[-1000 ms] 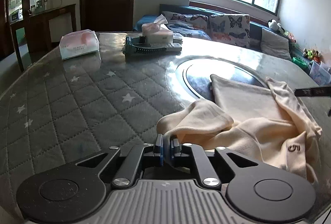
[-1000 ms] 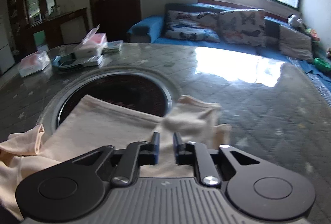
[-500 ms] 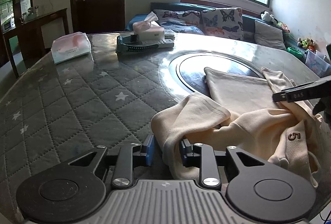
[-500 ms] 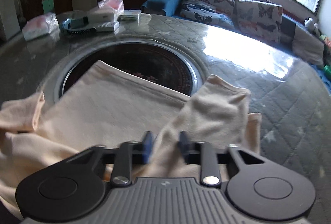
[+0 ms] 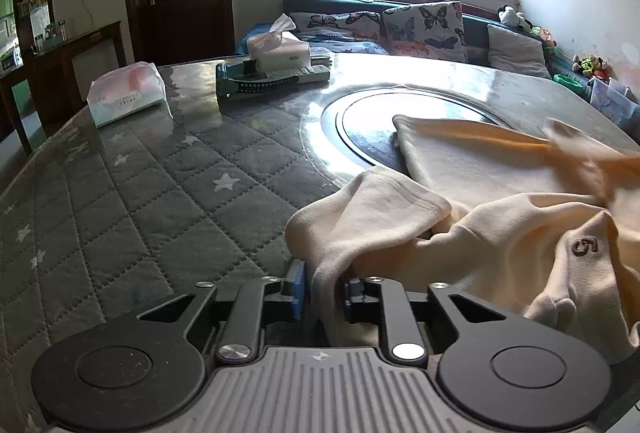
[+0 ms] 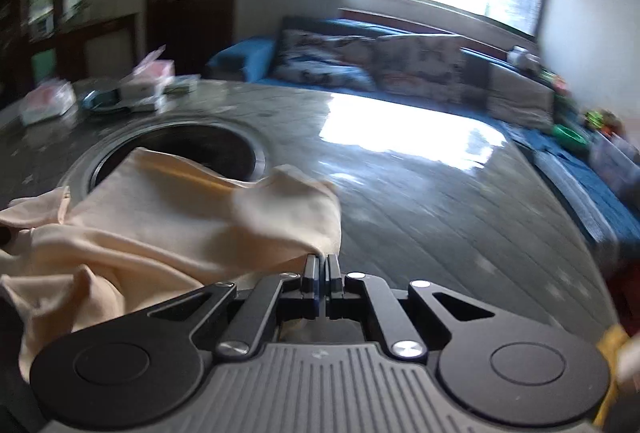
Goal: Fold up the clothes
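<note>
A cream garment (image 5: pixel 500 233) with a stitched "5" (image 5: pixel 584 246) lies rumpled on the table, partly over the dark round inset (image 5: pixel 368 121). My left gripper (image 5: pixel 323 281) straddles the near left sleeve. Its jaws are closing with the cloth between them, and a thin gap still shows at the left pad. My right gripper (image 6: pixel 323 265) is shut on the corner of the other sleeve, and the cream garment (image 6: pixel 180 217) stretches up from the table to its jaws. In the left wrist view that lifted sleeve (image 5: pixel 592 153) is a blur at the right.
The table (image 5: pixel 140 217) has a grey quilted star cover under glass. At its far left lie a tissue pack (image 5: pixel 126 99), a tissue box (image 5: pixel 280 51) and a dark tool (image 5: pixel 256 85). A blue sofa (image 6: pixel 360 73) with cushions stands behind the table.
The left jaws went from shut to open, then narrowed around the sleeve. The right jaws closed on the other sleeve and swept sideways with it, lifting the cloth; the right view is now blurred.
</note>
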